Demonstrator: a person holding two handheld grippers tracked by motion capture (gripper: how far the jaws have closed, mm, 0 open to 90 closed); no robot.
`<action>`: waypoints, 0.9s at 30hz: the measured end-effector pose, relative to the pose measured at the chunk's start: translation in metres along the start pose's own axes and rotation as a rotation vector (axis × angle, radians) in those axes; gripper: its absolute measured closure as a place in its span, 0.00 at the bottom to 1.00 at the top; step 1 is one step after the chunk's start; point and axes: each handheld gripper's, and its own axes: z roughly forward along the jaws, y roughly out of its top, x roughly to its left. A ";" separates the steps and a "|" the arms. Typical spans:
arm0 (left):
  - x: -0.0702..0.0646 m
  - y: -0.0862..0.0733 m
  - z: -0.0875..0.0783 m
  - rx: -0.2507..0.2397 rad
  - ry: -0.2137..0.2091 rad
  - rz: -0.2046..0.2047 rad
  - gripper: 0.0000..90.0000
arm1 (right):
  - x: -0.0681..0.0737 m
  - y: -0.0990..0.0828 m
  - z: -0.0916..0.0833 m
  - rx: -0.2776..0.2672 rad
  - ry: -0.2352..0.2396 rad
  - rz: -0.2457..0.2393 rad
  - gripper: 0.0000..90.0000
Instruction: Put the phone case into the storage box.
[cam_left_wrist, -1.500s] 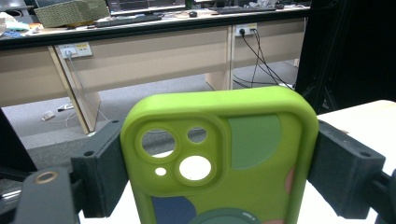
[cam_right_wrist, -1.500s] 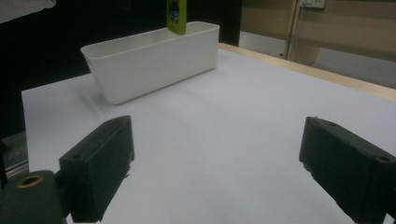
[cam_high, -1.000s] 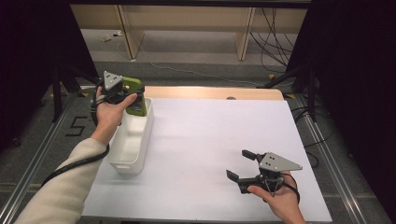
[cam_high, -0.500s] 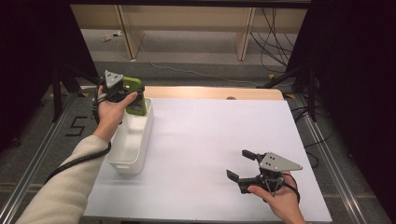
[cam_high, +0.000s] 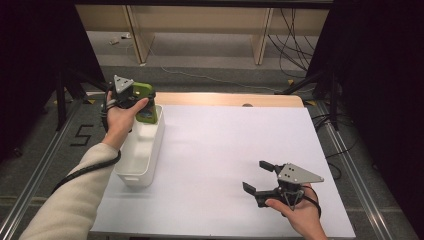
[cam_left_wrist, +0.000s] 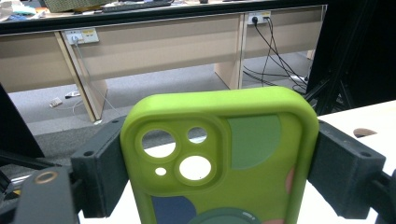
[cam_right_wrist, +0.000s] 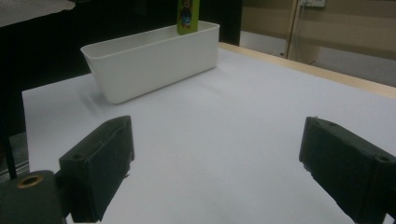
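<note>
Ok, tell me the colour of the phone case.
The phone case is lime green with darker green and navy patches, clearest in the left gripper view.

In the left gripper view the bottom edge cuts off the lower part of the phone case (cam_left_wrist: 219, 158), so we cannot make out its printed pattern in full, and the case hides the table behind it. In the high view the left hand (cam_high: 121, 116) covers most of the left gripper (cam_high: 131, 93), and the case's lower end is hidden inside the bin (cam_high: 141, 150) at its twelve o'clock end; whether it touches the bin's floor we cannot tell. In the right gripper view the top edge crops the case at twelve o'clock, and its print is too small to read. The right hand (cam_high: 300, 215) runs off the bottom edge at six o'clock.
</note>
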 end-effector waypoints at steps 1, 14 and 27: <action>0.000 0.000 0.001 0.002 -0.001 0.000 0.17 | 0.000 0.000 0.000 0.002 -0.001 0.001 0.13; 0.001 -0.001 0.007 0.012 0.008 0.001 0.17 | 0.000 0.000 0.000 0.002 -0.001 0.000 0.13; 0.002 -0.003 0.012 0.023 0.015 0.006 0.17 | 0.000 -0.001 0.000 0.005 -0.001 0.005 0.13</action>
